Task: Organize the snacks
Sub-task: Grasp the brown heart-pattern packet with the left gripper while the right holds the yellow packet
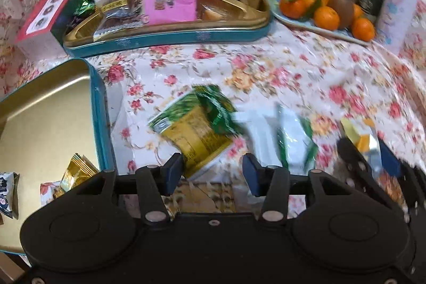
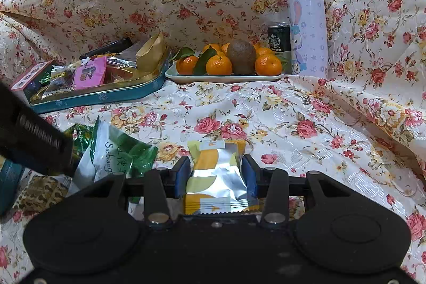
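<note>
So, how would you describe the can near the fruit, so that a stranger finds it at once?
Look at the back of the flowered cloth, where a pale plate holds oranges and a kiwi. Just right of the plate stands a tall purple bottle with a rabbit picture. The can is between them: short, dark green, with a round white logo, the only metal can there.

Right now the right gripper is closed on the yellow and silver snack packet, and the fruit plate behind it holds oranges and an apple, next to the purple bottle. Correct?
Not quite. In the right wrist view the brown fruit on the fruit plate is a kiwi, not an apple. The rest stands: the right gripper grips the yellow and silver snack packet, with oranges on the plate beside the purple bottle.
</note>
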`<state>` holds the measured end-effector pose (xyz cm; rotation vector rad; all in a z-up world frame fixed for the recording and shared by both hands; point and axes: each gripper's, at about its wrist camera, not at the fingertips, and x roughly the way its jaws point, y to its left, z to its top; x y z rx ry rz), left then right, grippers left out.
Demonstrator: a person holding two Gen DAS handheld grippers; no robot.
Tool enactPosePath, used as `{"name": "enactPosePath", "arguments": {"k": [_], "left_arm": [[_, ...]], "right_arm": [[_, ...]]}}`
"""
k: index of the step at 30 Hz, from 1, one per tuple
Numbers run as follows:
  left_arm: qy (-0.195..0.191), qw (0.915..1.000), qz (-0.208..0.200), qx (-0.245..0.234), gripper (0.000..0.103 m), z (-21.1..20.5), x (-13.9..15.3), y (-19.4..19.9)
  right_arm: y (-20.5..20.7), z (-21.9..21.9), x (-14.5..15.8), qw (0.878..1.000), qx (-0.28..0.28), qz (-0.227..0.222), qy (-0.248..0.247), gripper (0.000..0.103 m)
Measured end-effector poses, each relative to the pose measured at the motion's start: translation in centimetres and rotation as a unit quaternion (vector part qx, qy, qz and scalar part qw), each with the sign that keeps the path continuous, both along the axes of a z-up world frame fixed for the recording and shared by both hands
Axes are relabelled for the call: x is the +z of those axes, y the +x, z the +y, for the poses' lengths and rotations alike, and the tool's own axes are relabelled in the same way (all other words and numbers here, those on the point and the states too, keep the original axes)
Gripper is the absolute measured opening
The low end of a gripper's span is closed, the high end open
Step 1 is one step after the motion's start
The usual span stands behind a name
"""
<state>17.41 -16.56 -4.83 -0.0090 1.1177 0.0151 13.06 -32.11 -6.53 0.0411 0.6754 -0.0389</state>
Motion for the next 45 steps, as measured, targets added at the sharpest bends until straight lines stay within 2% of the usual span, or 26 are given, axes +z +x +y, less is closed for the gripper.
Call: {"name": "enactPosePath", "arguments": {"k": [5, 8, 12, 17, 21, 23, 28, 34, 38, 45], "left_arm": [[-0.031, 0.9987, 0.017, -0.037, 0.055, -0.8, 0.2, -1.2], [-0.021, 0.9988, -0.005, -0.044, 0.055, -0.8, 1.2, -2.0], [-0.020, 0.9986, -0.038, -0.032, 0.055, 0.5, 3.4, -3.0], [-0.018, 0.9980, -0.057, -0.019, 0.055, 2.2, 4.5, -3.9], [-0.007, 0.9976, -0.062, -0.029, 0.055, 2.6, 4.1, -5.3], [0.009, 0.9964, -0.065, -0.053, 0.055, 2.3, 3.6, -6.2], [0.055, 0.9896, -0.066, -0.116, 0.055, 2.1, 2.6, -7.9], [0.081, 0.9807, -0.065, -0.166, 0.055, 1.6, 1.6, -8.7], [0.090, 0.9770, -0.066, -0.182, 0.055, 0.6, 0.8, -7.9], [0.079, 0.9759, -0.061, -0.194, 0.055, -0.1, 0.1, -5.7]], "right_arm": [[0.0, 0.0, 0.0, 1.000, 0.000, 0.000, 0.000, 0.044], [0.0, 0.0, 0.0, 1.000, 0.000, 0.000, 0.000, 0.044], [0.0, 0.0, 0.0, 1.000, 0.000, 0.000, 0.000, 0.044], [0.0, 0.0, 0.0, 1.000, -0.001, 0.000, 0.001, 0.044], [0.0, 0.0, 0.0, 1.000, -0.001, 0.000, 0.001, 0.044], [0.0, 0.0, 0.0, 1.000, -0.001, 0.000, 0.002, 0.044], [0.0, 0.0, 0.0, 1.000, -0.002, 0.000, 0.004, 0.044], [0.0, 0.0, 0.0, 1.000, -0.003, 0.000, 0.005, 0.044], [0.0, 0.0, 0.0, 1.000, -0.003, 0.000, 0.005, 0.044], [0.0, -0.1, 0.0, 1.000, -0.003, 0.000, 0.005, 0.044]]}}
